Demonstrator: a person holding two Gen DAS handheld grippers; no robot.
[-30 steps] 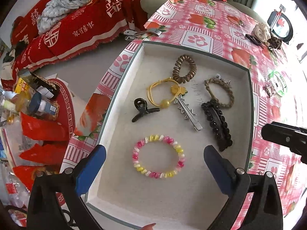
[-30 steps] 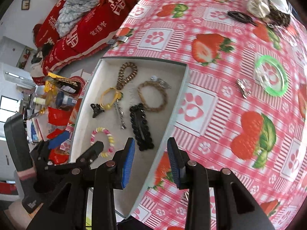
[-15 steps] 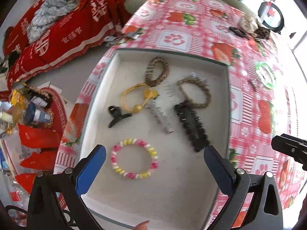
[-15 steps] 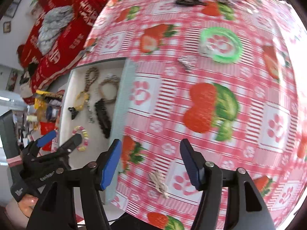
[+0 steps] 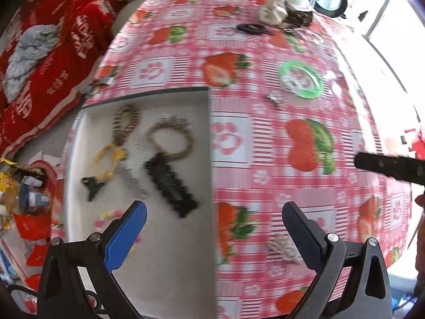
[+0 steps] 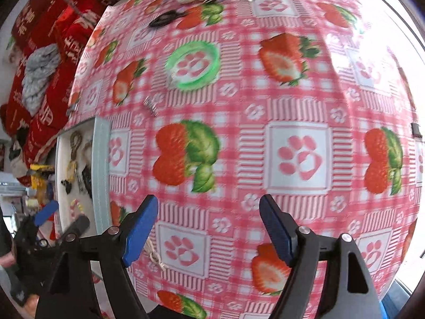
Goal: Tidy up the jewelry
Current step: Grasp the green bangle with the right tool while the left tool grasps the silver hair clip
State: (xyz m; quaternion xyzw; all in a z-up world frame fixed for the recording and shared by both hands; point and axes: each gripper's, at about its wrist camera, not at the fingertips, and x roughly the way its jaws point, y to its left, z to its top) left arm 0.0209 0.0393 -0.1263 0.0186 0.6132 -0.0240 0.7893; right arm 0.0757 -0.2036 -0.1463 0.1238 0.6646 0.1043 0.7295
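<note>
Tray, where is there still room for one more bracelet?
The tray is bare along its near end, below the black hair clip, right of the bead bracelet. Its far half is crowded: braided bracelet, brown coil tie, yellow tie.

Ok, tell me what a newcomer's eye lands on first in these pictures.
First the loud pink strawberry-and-paw-print tablecloth that fills both views. Next the pale tray at the table's left edge, holding hair ties and a black hair clip, and the green ring lying alone on the cloth farther back. Near the front, both the left gripper and the right gripper are open and empty.
</note>
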